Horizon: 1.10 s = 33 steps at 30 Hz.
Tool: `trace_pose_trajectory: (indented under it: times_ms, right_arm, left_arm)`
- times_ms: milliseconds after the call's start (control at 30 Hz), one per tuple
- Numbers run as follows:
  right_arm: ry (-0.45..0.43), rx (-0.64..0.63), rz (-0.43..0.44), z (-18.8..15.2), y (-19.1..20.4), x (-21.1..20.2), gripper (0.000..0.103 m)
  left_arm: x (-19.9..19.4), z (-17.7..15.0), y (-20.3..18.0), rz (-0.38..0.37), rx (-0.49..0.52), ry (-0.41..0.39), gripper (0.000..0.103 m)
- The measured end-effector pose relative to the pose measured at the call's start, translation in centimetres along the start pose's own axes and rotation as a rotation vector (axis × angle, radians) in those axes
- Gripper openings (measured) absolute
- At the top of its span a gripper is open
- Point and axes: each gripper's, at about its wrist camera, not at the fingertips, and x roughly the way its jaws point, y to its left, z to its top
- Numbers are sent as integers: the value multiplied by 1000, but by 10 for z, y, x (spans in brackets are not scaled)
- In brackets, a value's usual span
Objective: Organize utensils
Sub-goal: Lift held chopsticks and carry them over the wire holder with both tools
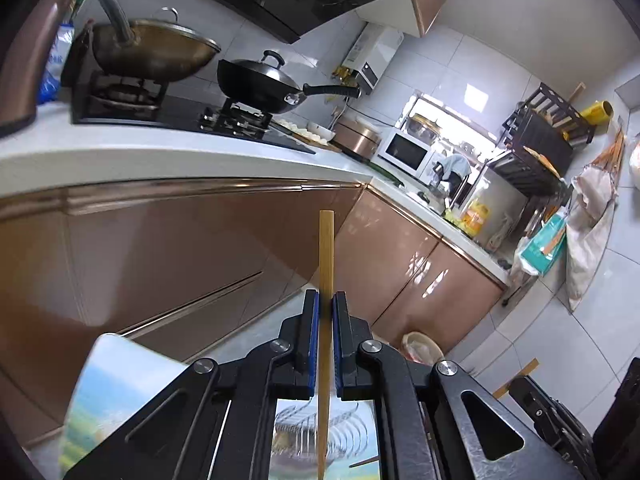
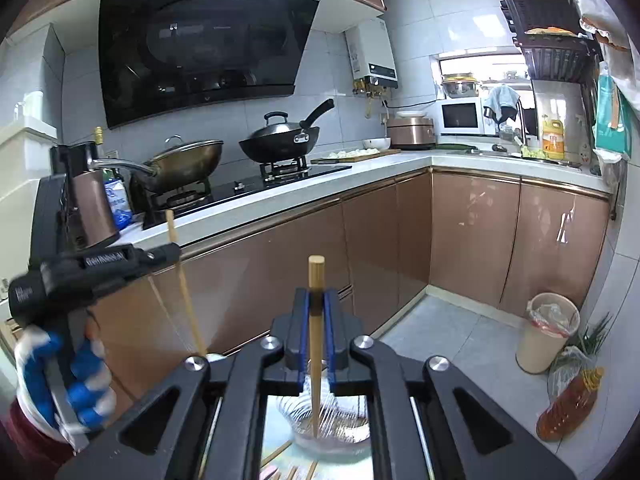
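My left gripper [image 1: 326,300] is shut on a bamboo chopstick [image 1: 326,248] that stands upright between the blue pads, its lower end over a wire rack [image 1: 320,432]. My right gripper [image 2: 316,300] is shut on another bamboo chopstick [image 2: 315,276], whose lower tip points down into a clear glass bowl [image 2: 332,424]. In the right wrist view the left gripper [image 2: 168,254] shows at the left, held in a gloved hand, with its chopstick [image 2: 184,284] slanting down. More chopsticks [image 2: 292,472] lie at the bottom edge.
A white countertop [image 2: 280,196] with brown cabinets runs along the wall. It bears a gas hob with a steel wok [image 2: 188,164] and a black wok [image 2: 280,140], a rice cooker and a microwave [image 2: 460,116]. A bin [image 2: 546,332] and an oil bottle [image 2: 568,408] stand on the floor.
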Motion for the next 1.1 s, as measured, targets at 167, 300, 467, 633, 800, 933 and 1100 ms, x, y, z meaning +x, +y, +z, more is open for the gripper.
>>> trace_pose_trajectory:
  times_ms: [167,300,467,633,800,933,1100]
  right_arm:
    - [7,-26,-41,-13,-11,38,6]
    - [29,-13,-59,-32,-22,65,6]
    - [63,-5,-65,-64,-34,96,6]
    - [90,28,-51,-92,-42,114,6]
    - [91,44,-58,-104,-48,113,7]
    - [86,57,-53,-107,-51,103,7]
    - [80,67,-49,-111,-51,92,7]
  left_arm:
    - [46,-31,6,37,22,-43,6]
    - [79,-56,10,63,34,-35,6]
    - [106,-83,17,109,55,-32,6]
    - [124,-100,20,166,85,-44,6]
    - [126,-111,22,197,119,-65,7]
    - [123,-116,24,221,135,-86,7]
    - [115,-122,21,249,174,-110,8]
